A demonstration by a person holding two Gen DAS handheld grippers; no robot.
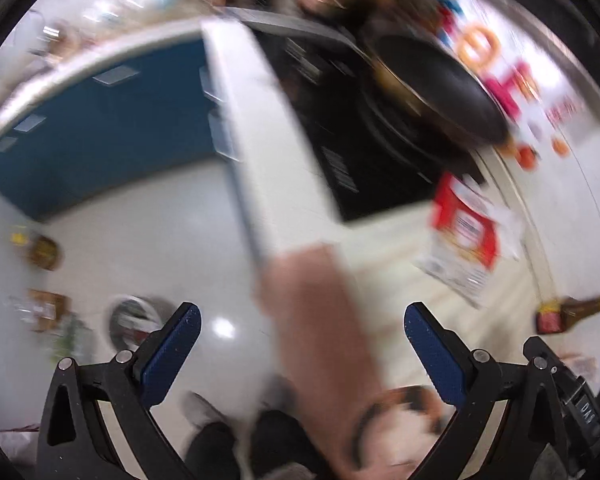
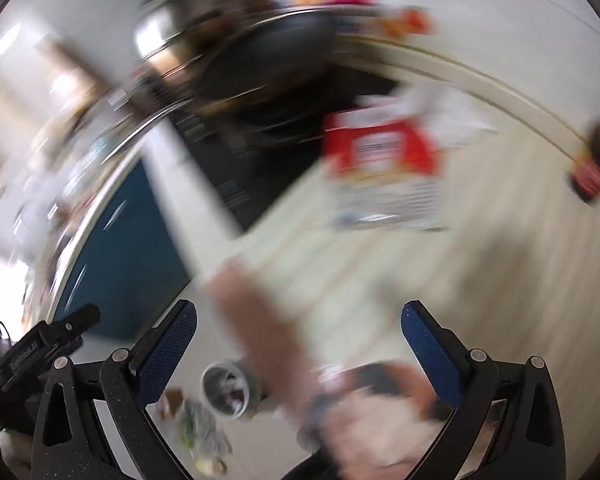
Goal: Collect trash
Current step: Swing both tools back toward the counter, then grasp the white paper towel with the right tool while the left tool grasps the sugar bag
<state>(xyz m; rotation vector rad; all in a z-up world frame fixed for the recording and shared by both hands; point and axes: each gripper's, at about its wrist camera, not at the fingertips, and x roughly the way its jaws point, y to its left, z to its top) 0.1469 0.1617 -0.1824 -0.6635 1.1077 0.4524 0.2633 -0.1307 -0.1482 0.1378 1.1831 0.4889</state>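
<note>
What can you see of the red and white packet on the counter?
The red and white packet looks like a flat printed pouch or leaflet: red upper panel with a white label, pale lower part with fine print that blur makes unreadable. It lies on the cream counter, beside the black cooktop, with white crumpled paper at its edge. Neither gripper touches it.

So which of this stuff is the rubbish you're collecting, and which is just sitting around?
Likely part of the job (blurry, so a guess):
- red-and-white wrapper on the counter
- round bin on the floor
- both grippers, left and right, open and empty

Just sitting around:
- black frying pan
- brown bottle
- black cooktop
</note>
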